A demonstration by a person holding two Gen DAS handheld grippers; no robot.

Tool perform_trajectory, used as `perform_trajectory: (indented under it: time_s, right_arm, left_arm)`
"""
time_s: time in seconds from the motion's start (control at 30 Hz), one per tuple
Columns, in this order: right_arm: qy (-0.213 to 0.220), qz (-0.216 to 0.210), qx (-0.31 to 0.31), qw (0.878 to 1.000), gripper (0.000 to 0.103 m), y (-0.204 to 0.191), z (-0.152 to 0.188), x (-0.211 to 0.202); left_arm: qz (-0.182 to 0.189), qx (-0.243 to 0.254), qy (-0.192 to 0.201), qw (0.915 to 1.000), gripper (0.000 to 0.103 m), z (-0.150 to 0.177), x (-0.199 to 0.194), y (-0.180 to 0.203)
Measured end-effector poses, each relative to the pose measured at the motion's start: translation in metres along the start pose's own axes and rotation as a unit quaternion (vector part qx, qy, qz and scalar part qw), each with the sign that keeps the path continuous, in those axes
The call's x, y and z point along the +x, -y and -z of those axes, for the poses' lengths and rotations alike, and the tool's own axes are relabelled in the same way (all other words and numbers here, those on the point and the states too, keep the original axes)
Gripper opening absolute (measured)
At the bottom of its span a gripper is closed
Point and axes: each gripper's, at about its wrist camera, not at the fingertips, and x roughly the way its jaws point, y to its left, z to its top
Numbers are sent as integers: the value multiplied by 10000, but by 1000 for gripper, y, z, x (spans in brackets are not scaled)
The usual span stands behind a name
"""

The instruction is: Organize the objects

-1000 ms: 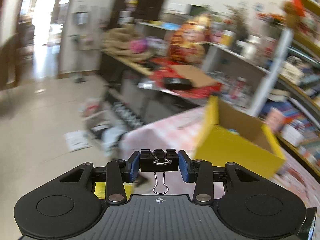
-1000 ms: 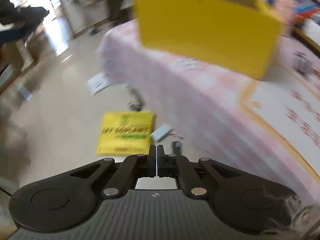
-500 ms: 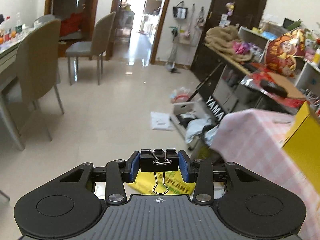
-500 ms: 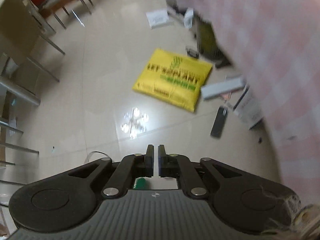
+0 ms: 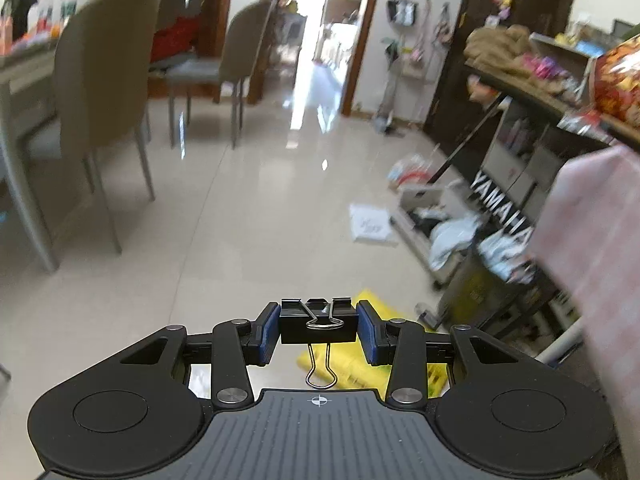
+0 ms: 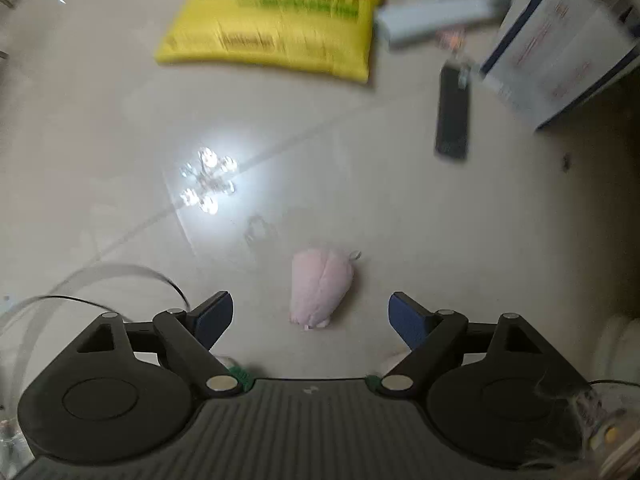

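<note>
We see left hand-held gripper (image 5: 318,330) clamping black binder clip (image 5: 318,325), carried clear of floor. Right hand-held gripper (image 6: 310,312), jaws just spread wide, nothing between pads, points down at pink plush toy (image 6: 320,287) on floor (image 6: 360,200), likely next pickup.

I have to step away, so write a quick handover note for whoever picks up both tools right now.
Left tool: shut on a black binder clip, not yet put away.
Right tool: empty, its jaws have just been opening; it points down at the floor, above a small pink plush toy.
Also on the floor: yellow bag, dark remote-like bar.
Left: probably pick up the plush, stow both.
</note>
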Motion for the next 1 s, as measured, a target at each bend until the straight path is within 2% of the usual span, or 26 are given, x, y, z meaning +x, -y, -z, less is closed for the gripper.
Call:
perform_trajectory:
  time_s: [0.2,0.3,0.4,0.47,0.57,0.63,0.73,0.83,1.0]
  right_arm:
    - [-518,257,122,9983,85,1,-2,131]
    - [-759,485,159,9958,85,5,-2,176]
    - [-827,539,202,9949,84,8,2,201]
    - [-862,497,266,9947,80,10,3,209]
    - [-898,249,245,9954,57,13,2,209]
    - [-745,70,50,9972,54,11,-4,188]
    - [-410,-89,-73,9991,54,8,-17,127]
    - [-28,-145,-183,9997,54,6,-30,40]
    - [622,-554,-327,9960,55,0,-46,-131]
  left_arm:
    - [-258,-18,-426,9988,39,58,42,-27]
    - [-343,-13,-546,9979,39,75,53,-34]
    - [-387,-46,-569,9976,39,81,54,-35]
    - [-380,-14,-559,9977,39,82,51,-33]
    - [-286,44,-528,9982,39,72,44,-22]
    - [-214,49,-471,9987,39,58,31,-12]
    - [-106,-4,-387,9992,39,30,3,7]
    - [4,-71,-324,9995,39,-6,-33,25]
    - [188,-145,-210,9995,39,-77,-99,50]
